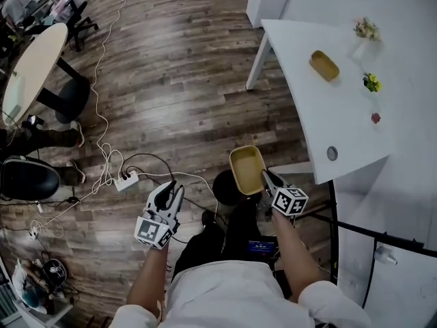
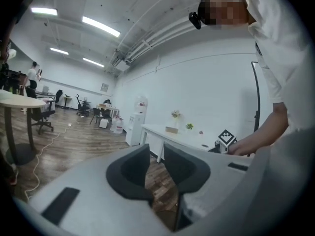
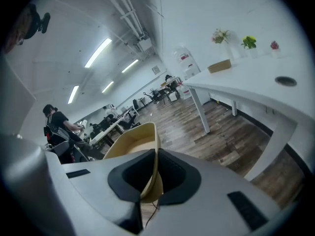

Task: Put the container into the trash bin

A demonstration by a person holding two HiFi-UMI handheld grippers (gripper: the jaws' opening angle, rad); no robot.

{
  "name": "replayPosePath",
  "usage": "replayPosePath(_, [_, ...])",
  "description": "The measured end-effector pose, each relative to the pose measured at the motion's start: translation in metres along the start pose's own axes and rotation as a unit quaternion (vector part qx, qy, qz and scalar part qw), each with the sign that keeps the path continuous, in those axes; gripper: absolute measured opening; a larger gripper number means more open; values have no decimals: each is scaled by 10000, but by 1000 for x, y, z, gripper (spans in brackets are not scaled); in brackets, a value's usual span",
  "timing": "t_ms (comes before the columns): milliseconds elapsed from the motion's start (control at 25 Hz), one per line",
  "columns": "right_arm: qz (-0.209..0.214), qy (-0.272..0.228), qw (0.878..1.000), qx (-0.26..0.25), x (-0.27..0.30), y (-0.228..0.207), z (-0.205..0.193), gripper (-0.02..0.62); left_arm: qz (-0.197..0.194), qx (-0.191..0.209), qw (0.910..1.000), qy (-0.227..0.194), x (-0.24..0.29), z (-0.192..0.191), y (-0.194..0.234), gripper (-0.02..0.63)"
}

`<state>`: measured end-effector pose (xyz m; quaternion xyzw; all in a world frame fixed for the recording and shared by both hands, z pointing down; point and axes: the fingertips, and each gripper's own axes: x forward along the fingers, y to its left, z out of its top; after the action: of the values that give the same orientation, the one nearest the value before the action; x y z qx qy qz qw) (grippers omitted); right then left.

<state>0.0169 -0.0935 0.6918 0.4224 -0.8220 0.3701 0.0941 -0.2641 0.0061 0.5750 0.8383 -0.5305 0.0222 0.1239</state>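
In the head view my right gripper (image 1: 266,180) is shut on the near rim of a yellow oblong container (image 1: 246,169). The container hangs level, partly over a dark round trash bin (image 1: 222,188) on the wooden floor. The right gripper view shows the same container (image 3: 132,144), its thin wall pinched between the pads of my right gripper (image 3: 155,173). To the left, my left gripper (image 1: 169,194) is held over the floor, apart from the bin. Its pads stand a little apart around nothing in the left gripper view (image 2: 156,166). A second yellow container (image 1: 324,65) lies on the white table.
The white table (image 1: 355,135) stands at the right with small flower vases (image 1: 367,29) on it. A power strip with cables (image 1: 126,180) lies on the floor at the left, near an office chair (image 1: 27,178) and a round table (image 1: 31,63). A black pole (image 1: 334,210) stands by my right arm.
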Motion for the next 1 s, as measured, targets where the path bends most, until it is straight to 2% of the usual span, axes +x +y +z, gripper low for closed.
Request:
replayPosePath(120, [-115,144,9997,189,13,-20,-41,41,-17,-161,9997,184,9,-40,3,97])
replayPosePath(480, [-473,92,9975,509,62,-104,-134,41,-239,-320,9965,738,64,-165,-7,87])
replayPosePath(720, [-543,260,9975,373,83,-163,-216,41,-448,-314,9948,862,94,-238,-25,87])
replayPosePath(880, [-724,313,9939,772,99,-198,-274,41,-499,-351,9936,947,101,-287,-27,87])
replayPosePath(1000, [-689,326,9954,587,115,-209,-303,41,-534,-409,9918,1090,102,-321,-29,87])
